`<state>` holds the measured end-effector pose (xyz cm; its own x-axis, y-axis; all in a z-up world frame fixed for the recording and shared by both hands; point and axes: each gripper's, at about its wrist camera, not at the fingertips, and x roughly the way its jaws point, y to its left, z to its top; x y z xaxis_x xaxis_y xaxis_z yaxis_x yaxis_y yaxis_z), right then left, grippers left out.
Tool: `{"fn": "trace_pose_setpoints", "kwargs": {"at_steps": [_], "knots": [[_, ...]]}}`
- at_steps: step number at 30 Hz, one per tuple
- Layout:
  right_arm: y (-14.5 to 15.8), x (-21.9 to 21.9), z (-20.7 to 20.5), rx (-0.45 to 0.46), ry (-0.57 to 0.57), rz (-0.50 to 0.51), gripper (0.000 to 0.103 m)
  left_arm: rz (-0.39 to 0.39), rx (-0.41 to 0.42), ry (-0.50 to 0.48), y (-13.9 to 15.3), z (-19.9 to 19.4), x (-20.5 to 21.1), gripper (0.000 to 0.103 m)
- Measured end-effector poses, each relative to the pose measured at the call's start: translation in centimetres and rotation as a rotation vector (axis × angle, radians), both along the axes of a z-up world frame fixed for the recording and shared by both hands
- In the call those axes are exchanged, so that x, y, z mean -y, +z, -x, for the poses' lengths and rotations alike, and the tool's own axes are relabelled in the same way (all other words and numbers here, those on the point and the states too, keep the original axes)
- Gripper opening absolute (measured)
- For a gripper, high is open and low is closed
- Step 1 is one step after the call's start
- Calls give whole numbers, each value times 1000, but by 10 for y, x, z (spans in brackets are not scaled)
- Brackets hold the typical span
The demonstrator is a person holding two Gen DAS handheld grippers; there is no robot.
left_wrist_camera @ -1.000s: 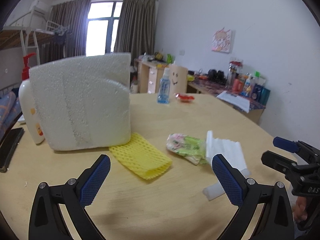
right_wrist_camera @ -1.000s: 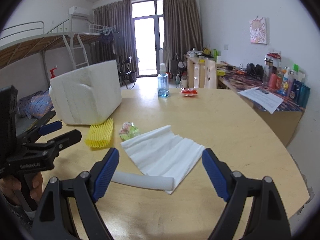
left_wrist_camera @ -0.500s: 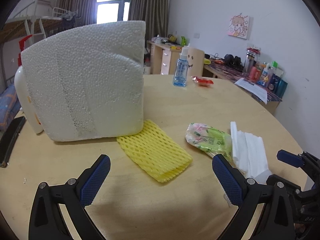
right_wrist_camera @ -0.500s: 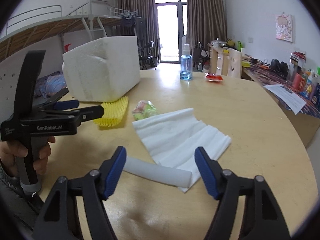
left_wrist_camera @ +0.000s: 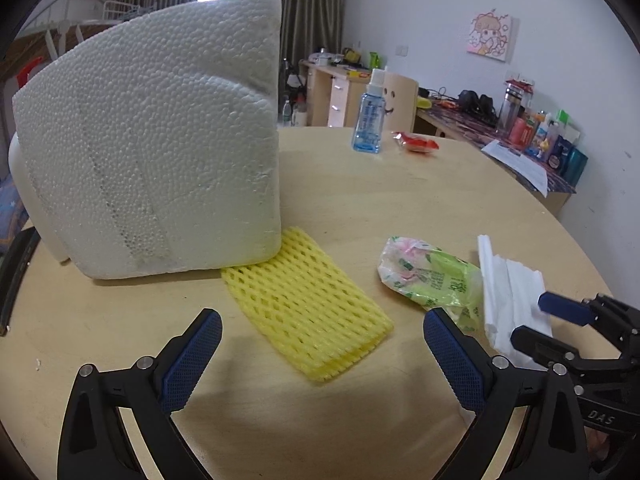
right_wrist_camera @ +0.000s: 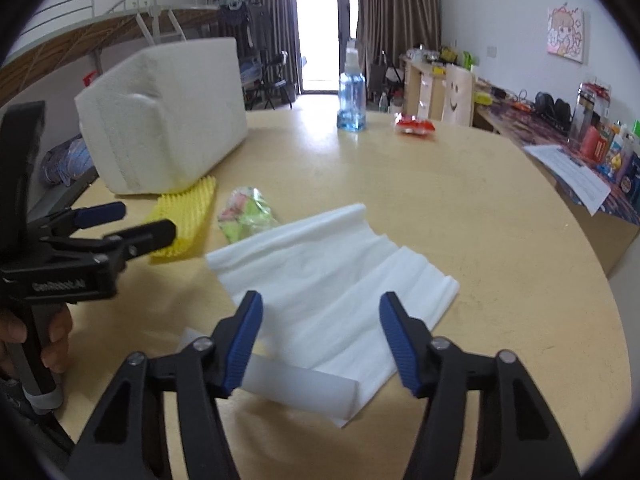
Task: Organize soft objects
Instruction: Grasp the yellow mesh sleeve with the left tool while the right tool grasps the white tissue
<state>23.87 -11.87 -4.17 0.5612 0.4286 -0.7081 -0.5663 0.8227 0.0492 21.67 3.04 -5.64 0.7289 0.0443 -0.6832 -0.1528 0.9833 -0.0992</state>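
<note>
A yellow foam net sleeve (left_wrist_camera: 306, 304) lies flat on the round wooden table (left_wrist_camera: 400, 200), partly tucked under a big white styrofoam block (left_wrist_camera: 156, 140). My left gripper (left_wrist_camera: 322, 360) hangs open just above the sleeve's near end, touching nothing. Right of it lie a green and pink plastic pouch (left_wrist_camera: 428, 276) and a white foam sheet (right_wrist_camera: 332, 276) rolled at its near edge. My right gripper (right_wrist_camera: 320, 344) hovers over that sheet, jaws closing, pads not pressing on it. The left gripper (right_wrist_camera: 132, 224) also shows in the right wrist view, held by a hand (right_wrist_camera: 52, 340).
A blue spray bottle (left_wrist_camera: 370, 120) and a red snack packet (left_wrist_camera: 416, 144) stand at the table's far side. A white pump bottle (left_wrist_camera: 16, 168) hides behind the styrofoam block. A dark flat object (left_wrist_camera: 16, 272) lies at the left edge. A cluttered desk (left_wrist_camera: 532, 136) runs along the right wall.
Both grippers moved forward and down toward the table; the yellow sleeve and the white sheet loom larger. The right gripper's jaws have narrowed over the sheet. Nothing was picked up.
</note>
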Motion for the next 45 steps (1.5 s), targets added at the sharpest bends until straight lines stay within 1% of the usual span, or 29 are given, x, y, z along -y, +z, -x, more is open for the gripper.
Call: {"fn": "trace_pose_setpoints", "kwargs": {"at_steps": [1,3,7,8,12,16,17,19,20,22,24,26,27,32,37,43,45], "knots": [[-2,0,-2,-15,-3,3,61,3,-9,2,-1,-2,0,97],[-6,1,-7,-37,-12,10,57,5,-34,-5,-4,-7,3,89],[-11,4,-13,-56,-24,26,55,-7,-67,-13,-8,-13,7,80],[-11,3,-13,-53,-26,27,53,-2,-76,-14,-9,-15,7,76],[-11,4,-14,-52,-25,28,53,-7,-95,-11,-11,-18,6,75],[-11,4,-15,-48,-18,32,53,-31,-115,-9,-13,-19,9,75],[-11,4,-16,-47,-19,35,53,-34,-116,-8,-13,-19,9,73],[-11,4,-17,-44,-21,40,53,-43,-116,-1,-13,-18,7,67],[-11,4,-17,-42,-22,43,53,-46,-114,7,-13,-18,6,61],[-11,4,-18,-43,-22,42,53,-63,-113,20,-12,-16,4,49],[-11,4,-18,-42,-26,47,53,-76,-110,38,-12,-15,1,30],[-10,4,-19,-43,-32,57,53,-69,-100,49,-10,-14,-3,22],[-10,4,-19,-43,-32,59,53,-56,-89,46,-9,-13,-5,21],[-11,2,-19,-39,-28,79,53,-54,-39,-8,-3,-8,3,20],[-11,2,-19,-38,-28,90,53,-21,2,-56,3,-4,6,20],[-12,0,-18,-39,-29,98,53,-21,38,-101,8,-1,13,20],[-11,1,-19,-39,-39,99,44,-15,41,-115,9,-1,16,20]]}}
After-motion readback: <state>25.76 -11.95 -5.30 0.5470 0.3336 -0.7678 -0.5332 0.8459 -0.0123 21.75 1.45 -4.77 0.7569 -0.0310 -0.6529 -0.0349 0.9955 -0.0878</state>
